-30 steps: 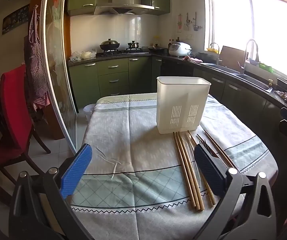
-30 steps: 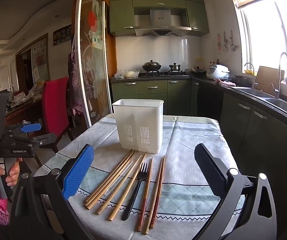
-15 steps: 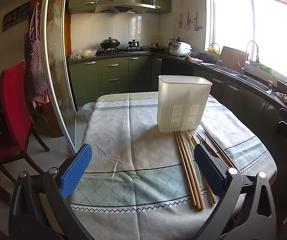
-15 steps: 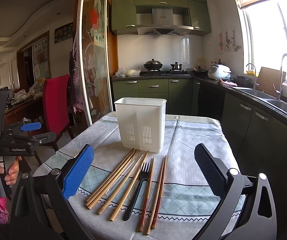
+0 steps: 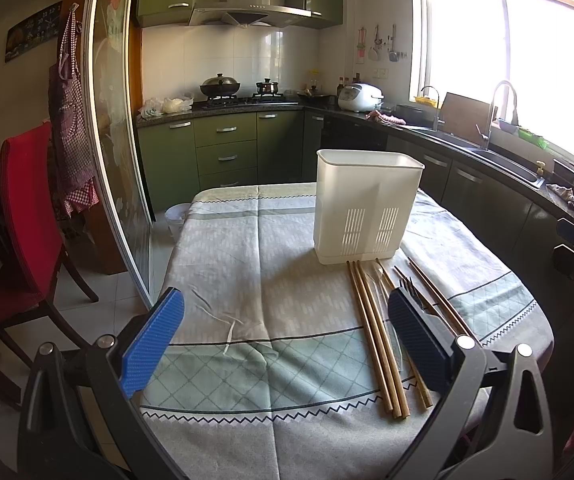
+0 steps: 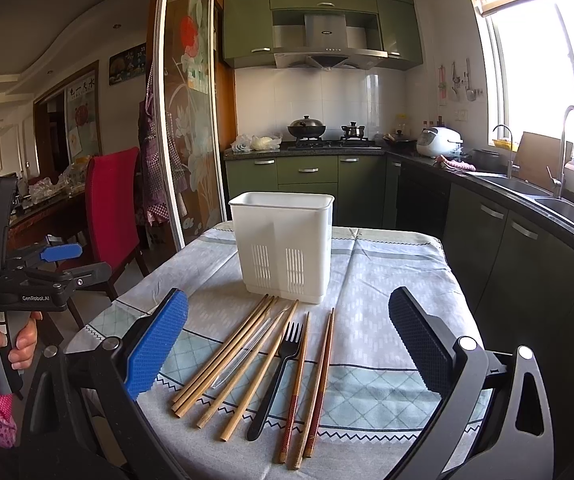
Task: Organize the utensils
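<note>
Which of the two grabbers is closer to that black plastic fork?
Right. The right gripper hangs open directly over the black fork; the left gripper, also open, sits off to the fork's left.

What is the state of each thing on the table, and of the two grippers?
White utensil holder: upright, nothing visible inside.
Bamboo chopsticks: lying flat in front of the holder.
Clear plastic utensil: lying flat among the chopsticks.
Black fork: lying flat, tines toward the holder.
Red-tipped chopsticks: lying flat.
Left gripper: open, holding nothing.
Right gripper: open, holding nothing.
</note>
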